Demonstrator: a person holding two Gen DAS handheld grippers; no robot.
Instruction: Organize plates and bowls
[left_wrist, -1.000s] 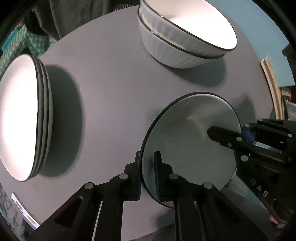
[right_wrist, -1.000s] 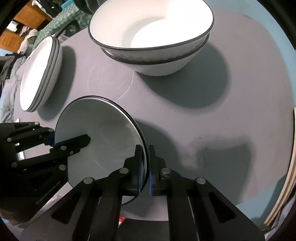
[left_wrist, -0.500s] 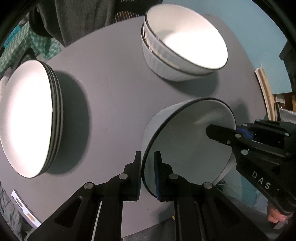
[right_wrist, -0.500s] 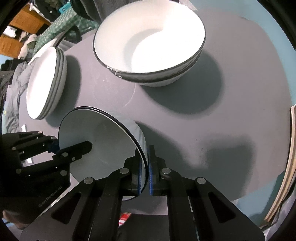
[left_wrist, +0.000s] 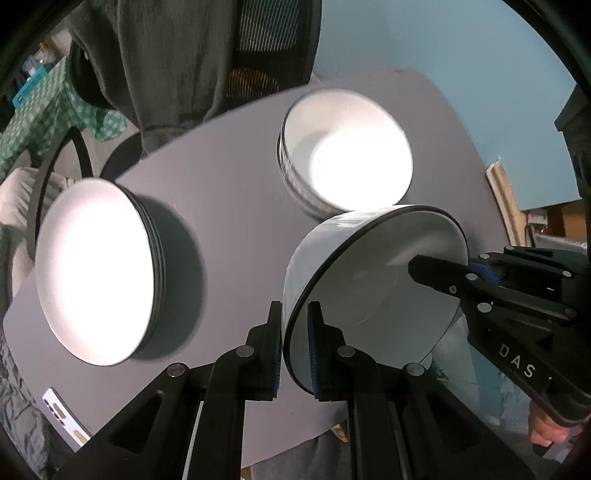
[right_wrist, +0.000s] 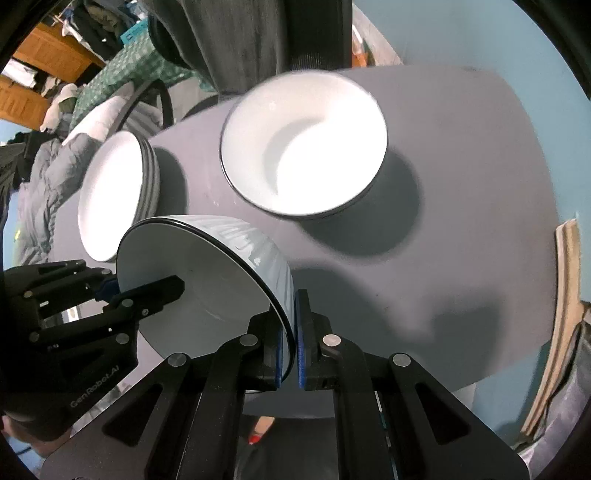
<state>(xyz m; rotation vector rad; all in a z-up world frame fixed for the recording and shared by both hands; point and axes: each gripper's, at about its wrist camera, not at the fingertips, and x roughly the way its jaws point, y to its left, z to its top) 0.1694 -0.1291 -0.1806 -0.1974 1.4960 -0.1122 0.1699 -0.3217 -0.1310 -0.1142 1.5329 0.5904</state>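
the bowl hangs in the air above the near edge of the round grey table, clear of its top, carried between two grippers. the left gripper is clamped on the rim at one side, one pad inside and one outside the wall; the right gripper is clamped the same way on the opposite side of the rim. beyond it on the table stand a stack of bowls and, well apart from that, a stack of plates.

the bowl looks like glazed ceramic: stiff, probably fairly heavy for its size, smooth and likely slippery under the pads, and apt to chip or break if dropped or knocked. the thin rim with its dark edge is the only place narrow jaws can bite, so two opposed grips on it seem right. it should nest into the stack of bowls squarely and gently, rim kept level.
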